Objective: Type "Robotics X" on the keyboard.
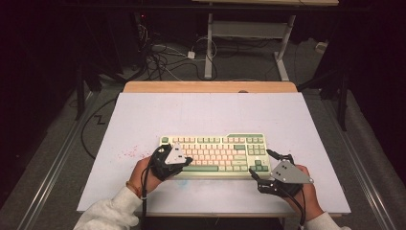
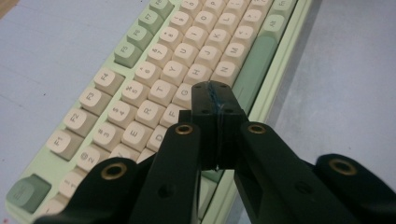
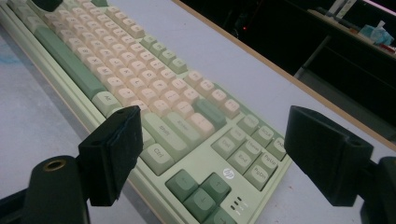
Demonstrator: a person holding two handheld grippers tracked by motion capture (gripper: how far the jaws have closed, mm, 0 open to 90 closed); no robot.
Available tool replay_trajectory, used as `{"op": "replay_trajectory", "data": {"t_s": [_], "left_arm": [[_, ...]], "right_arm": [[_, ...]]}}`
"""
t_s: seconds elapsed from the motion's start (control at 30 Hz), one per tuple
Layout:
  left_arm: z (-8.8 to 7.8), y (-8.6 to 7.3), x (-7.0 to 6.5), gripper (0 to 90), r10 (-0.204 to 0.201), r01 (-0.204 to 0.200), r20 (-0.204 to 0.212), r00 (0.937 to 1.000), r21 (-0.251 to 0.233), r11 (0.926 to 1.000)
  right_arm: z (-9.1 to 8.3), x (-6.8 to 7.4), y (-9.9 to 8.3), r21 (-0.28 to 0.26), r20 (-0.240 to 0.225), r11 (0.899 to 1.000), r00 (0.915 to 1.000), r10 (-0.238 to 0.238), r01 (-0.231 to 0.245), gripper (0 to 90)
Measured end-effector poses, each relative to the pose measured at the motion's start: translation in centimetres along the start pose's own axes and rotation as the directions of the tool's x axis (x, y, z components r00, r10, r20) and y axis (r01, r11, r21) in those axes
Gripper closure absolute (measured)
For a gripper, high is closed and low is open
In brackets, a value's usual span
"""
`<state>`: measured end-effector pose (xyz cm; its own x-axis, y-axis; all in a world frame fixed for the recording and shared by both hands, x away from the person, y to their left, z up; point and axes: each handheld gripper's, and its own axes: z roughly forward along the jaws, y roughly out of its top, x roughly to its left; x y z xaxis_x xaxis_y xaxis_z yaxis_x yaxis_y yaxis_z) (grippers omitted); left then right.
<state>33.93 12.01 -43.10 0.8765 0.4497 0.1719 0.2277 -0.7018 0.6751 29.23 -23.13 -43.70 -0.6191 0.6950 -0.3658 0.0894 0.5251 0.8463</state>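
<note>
A pale green keyboard (image 1: 215, 149) with cream and green keys lies in the middle of the white table top. My left gripper (image 1: 186, 160) is shut with nothing between its jaws, and the tips hover just above the letter keys. In the left gripper view the closed tips (image 2: 215, 100) sit over the keyboard (image 2: 140, 93) near the G and H keys. My right gripper (image 1: 261, 163) is open at the keyboard's right front corner. In the right gripper view the wide-spread jaws (image 3: 219, 144) frame the arrow keys and navigation block of the keyboard (image 3: 140, 70), with nothing touching them.
The white board (image 1: 143, 120) has a wooden strip (image 1: 210, 86) along its far edge. Faint red specks (image 1: 130, 153) lie left of the keyboard. Beyond the table are floor cables (image 1: 163, 60) and another desk's legs (image 1: 208, 48). A person's hands and white sleeves enter from the bottom.
</note>
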Motion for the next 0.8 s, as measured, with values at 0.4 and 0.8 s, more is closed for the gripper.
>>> {"op": "replay_trajectory", "data": {"t_s": [0.4,0.8], "left_arm": [[2.8,1.9,0.0,87.5,0.013,-0.015,0.034,0.9993,0.059,0.9981],[4.6,2.2,-0.1,87.8,0.014,-0.016,0.015,0.9998,0.104,0.9945]], "right_arm": [[0.4,0.2,-0.3,0.024,-0.012,1.000,0.9998,-0.018,0.018,19.7],[0.5,0.2,-0.4,0.039,-0.011,0.999,0.9996,-0.026,0.026,19.8]]}}
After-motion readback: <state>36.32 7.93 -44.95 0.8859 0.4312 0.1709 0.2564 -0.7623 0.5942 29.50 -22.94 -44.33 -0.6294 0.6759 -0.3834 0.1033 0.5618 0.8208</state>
